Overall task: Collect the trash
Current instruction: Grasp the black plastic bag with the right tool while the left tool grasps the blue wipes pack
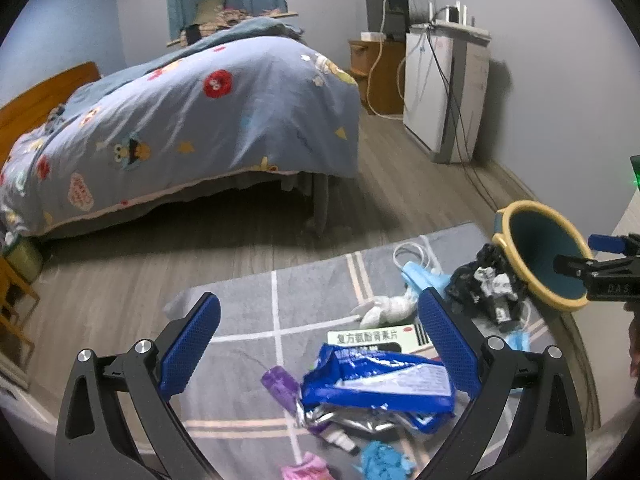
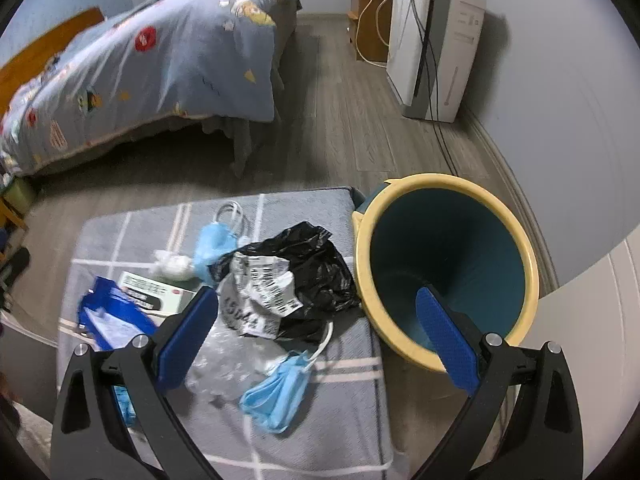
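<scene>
Trash lies scattered on a grey checked mat. My left gripper is open above a blue foil wrapper, with a green-white medicine box and a white tissue wad just beyond. My right gripper is open over a black plastic bag with a crumpled label, clear film and a blue face mask. A teal bin with a yellow rim stands at the mat's right edge. It looks empty.
A second blue mask, a purple wrapper, a pink scrap and a blue crumpled glove lie on the mat. A bed with a blue quilt fills the left. A white appliance with cables stands by the right wall.
</scene>
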